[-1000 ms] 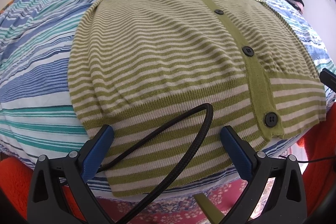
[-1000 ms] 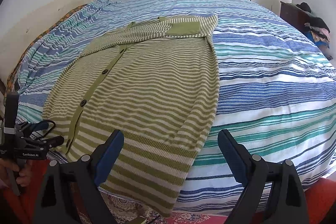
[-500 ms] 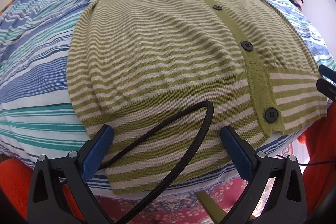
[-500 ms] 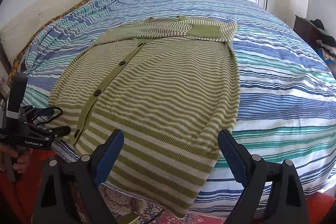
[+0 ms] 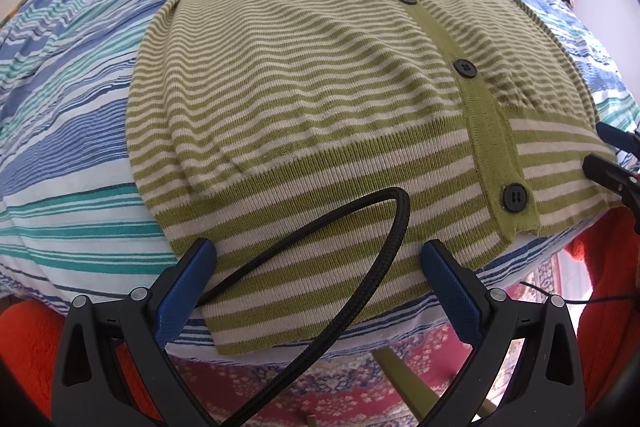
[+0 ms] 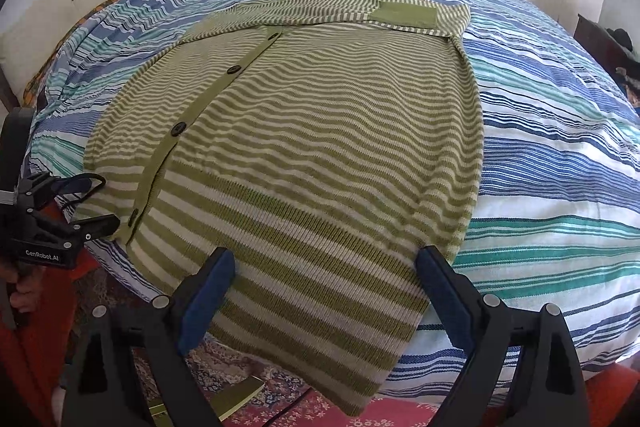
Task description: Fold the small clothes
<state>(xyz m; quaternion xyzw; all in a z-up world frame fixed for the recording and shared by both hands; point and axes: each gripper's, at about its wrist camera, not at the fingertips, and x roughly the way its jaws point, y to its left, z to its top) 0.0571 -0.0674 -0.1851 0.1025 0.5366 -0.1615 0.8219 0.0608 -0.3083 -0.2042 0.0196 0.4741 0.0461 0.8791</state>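
**A:** So the left gripper is wide open, holding nothing, parked right over the hem of the cardigan. Same story with the right gripper: jaws spread, empty, low over the hem on its side. The cardigan lies flat and buttoned on the striped bedspread, its hem hanging a bit off the near edge of the bed, sleeves folded across the top.

**B:** What's that black cable doing in the left view?

**A:** It loops right between the left fingers, across the hem. That's my worry: if the jaws close there, I reckon they pinch the cable along with the knit, or the cable drags the fabric. Also the hem overhangs the edge, so a one-sided grab could pull the whole thing off the bed and skew the fold. And the knit is stretchy, so a shallow pinch probably catches only the top layer.

**B:** Anything different from a second ago?

**A:** Both grippers have come in closer and lower toward the hem; the cardigan fills more of each view now. The right one has also swung over, so the hem is centred between its fingers. The cardigan itself hasn't moved, and both grippers stay open.
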